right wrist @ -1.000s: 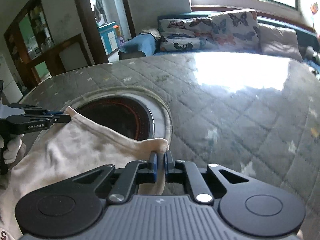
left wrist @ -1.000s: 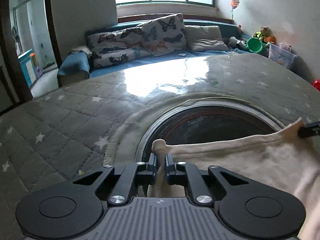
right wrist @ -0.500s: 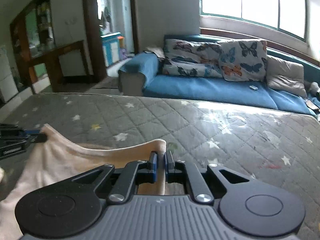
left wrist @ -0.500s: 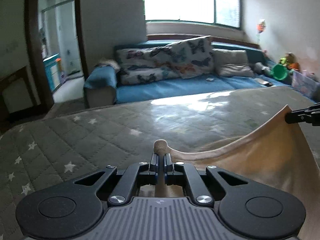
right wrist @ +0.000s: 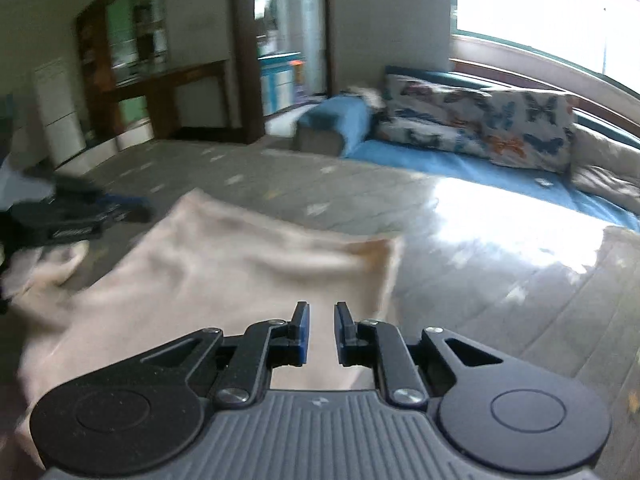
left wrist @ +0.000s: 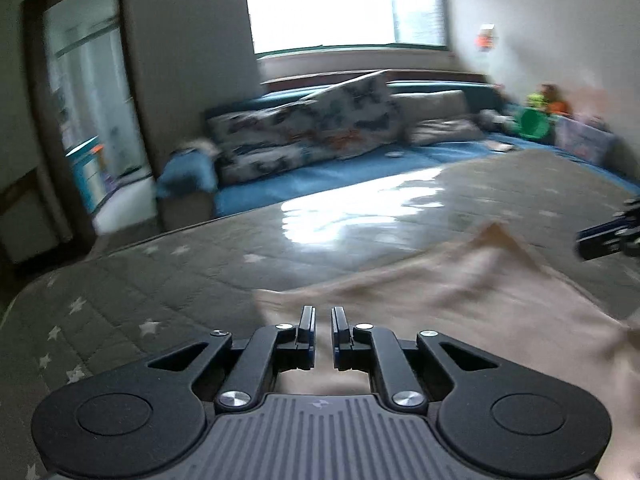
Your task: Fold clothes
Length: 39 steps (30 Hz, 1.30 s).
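Presently we list the following. Left gripper (left wrist: 322, 322): we hold it over the near left part of the garment; its jaws are opening, with a clear gap and no cloth caught between them. Right gripper (right wrist: 322, 320): we hold it over the near right part of the same garment; jaws likewise opening, nothing pinched between them. Cream garment (right wrist: 224, 272): released, lying spread on the grey star-quilted mattress (left wrist: 132, 280) under and ahead of both grippers, its far edge rumpled; both views are motion-blurred, so we cannot tell how it is folded. Blue sofa (left wrist: 320, 176): beyond the mattress under the window (left wrist: 344, 4), carrying butterfly-print cushions (right wrist: 500, 128). Green basin (left wrist: 534, 123): at the sofa's far right end in the left wrist view. Dark wooden doorway (right wrist: 244, 48): left of the sofa.
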### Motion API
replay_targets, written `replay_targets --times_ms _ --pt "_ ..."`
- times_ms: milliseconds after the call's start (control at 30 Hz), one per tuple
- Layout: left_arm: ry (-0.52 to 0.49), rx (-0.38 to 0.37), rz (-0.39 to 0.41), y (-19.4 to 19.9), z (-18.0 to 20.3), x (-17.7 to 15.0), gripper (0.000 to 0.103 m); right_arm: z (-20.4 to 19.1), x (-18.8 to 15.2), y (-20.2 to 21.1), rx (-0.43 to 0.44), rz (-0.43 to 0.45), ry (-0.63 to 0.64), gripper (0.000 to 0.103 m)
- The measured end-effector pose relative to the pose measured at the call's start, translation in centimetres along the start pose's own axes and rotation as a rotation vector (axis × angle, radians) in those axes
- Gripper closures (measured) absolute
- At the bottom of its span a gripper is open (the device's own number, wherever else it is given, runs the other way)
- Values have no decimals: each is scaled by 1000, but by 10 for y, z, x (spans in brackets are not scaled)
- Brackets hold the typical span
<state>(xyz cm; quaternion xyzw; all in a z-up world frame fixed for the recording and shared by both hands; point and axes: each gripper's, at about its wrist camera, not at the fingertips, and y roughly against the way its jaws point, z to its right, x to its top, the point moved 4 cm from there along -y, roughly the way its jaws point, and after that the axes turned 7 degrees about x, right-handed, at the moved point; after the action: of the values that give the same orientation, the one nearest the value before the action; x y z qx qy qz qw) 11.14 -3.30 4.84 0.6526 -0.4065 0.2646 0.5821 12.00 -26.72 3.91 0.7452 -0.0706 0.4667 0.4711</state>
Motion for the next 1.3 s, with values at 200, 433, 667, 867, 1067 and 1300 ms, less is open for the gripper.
replay_targets --times_ms 200,433,667,867,1067,1300 --pt "-101 -189 27 72 63 -35 93 -57 -51 34 108 -37 78 90" --pt "-185 -318 28 96 119 -65 93 -85 -87 49 75 -61 139 90" --pt "-283 -324 33 111 129 -84 92 -72 -115 92 5 -18 53 79" --pt "-301 -401 105 127 150 -69 80 -24 -135 128 -161 43 -151 71" --pt "-409 -428 91 113 190 -79 80 31 -165 162 -340 115 -410 70" --pt "-422 -421 64 105 194 -83 80 69 -181 163 -367 155 -544 63"
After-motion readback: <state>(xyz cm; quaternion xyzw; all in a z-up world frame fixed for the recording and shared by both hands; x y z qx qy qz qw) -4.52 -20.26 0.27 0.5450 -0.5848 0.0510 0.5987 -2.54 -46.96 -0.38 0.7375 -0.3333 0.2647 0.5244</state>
